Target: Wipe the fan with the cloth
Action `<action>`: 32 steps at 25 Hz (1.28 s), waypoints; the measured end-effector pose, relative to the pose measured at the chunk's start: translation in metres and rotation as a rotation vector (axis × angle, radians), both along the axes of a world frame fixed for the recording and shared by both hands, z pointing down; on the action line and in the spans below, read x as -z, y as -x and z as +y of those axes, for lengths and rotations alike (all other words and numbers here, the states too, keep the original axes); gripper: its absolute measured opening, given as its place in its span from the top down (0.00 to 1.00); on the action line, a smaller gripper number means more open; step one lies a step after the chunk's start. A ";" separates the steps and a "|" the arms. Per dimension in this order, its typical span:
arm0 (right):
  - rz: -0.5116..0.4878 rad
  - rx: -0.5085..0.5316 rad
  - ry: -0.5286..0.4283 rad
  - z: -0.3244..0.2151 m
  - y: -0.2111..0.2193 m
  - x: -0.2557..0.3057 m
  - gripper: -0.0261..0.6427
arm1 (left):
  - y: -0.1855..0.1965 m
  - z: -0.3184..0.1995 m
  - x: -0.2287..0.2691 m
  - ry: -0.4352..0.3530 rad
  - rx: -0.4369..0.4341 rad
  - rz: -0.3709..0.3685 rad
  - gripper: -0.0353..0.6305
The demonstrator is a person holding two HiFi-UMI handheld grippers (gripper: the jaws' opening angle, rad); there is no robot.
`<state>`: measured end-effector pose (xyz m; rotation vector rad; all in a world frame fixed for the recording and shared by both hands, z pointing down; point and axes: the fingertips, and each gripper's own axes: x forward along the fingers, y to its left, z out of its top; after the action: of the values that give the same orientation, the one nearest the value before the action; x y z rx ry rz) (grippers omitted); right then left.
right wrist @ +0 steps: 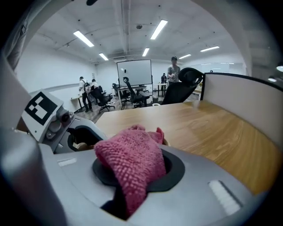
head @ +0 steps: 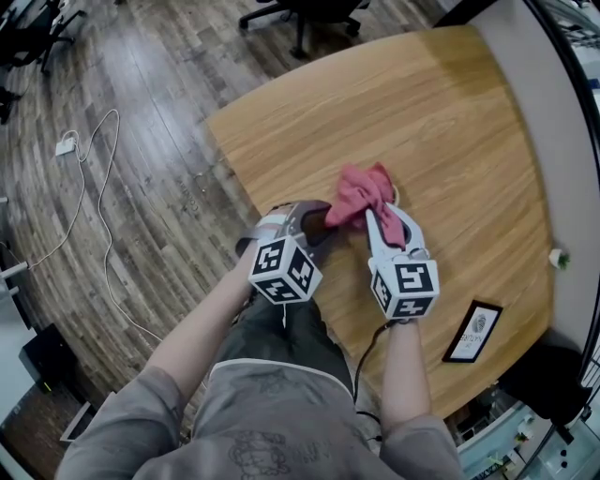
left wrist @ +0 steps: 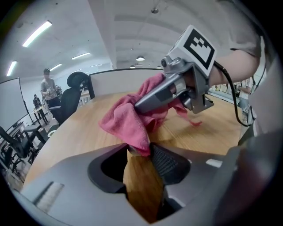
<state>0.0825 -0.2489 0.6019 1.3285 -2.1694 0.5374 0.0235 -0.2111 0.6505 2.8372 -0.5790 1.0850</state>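
A pink cloth (head: 359, 192) (left wrist: 126, 121) (right wrist: 130, 154) lies bunched over the fan near the middle of the wooden table (head: 450, 122). The fan is almost wholly hidden; only a pale curved rim (head: 395, 195) shows at the cloth's right side. My right gripper (head: 373, 216) (right wrist: 132, 174) is shut on the cloth, which bulges up between its jaws. My left gripper (head: 323, 221) (left wrist: 139, 152) comes in from the left, jaws partway apart, gripping the covered fan's near edge, with the cloth's lower fold between its tips. The two grippers nearly touch.
A black-framed card (head: 473, 330) lies on the table at my right, and a small green-and-white object (head: 559, 258) sits by the partition. The table's left edge drops to a wood floor with a white cable (head: 98, 169). An office chair (head: 300, 14) stands beyond.
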 end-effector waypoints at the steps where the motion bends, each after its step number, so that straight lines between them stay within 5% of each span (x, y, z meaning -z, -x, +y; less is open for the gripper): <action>1: 0.019 -0.026 -0.004 -0.002 -0.006 0.001 0.82 | 0.000 0.000 -0.001 0.013 0.002 0.000 0.70; 9: 0.199 -0.196 0.000 -0.015 -0.068 0.021 0.83 | 0.002 -0.003 -0.003 0.158 0.046 0.021 0.70; 16: 0.158 -0.255 -0.057 -0.018 -0.080 0.075 0.83 | 0.049 -0.035 0.021 0.321 0.317 0.141 0.70; 25: 0.037 -0.269 -0.206 -0.019 -0.091 0.192 0.83 | 0.083 -0.055 0.122 0.150 0.293 0.126 0.71; 32: -0.042 -0.250 -0.383 -0.005 -0.083 0.297 0.83 | 0.080 -0.066 0.250 -0.068 0.277 0.263 0.91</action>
<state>0.1658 -0.2540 0.3050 1.8227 -2.2282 0.2473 -0.0569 -0.2773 0.4006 2.7781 -0.9611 0.6475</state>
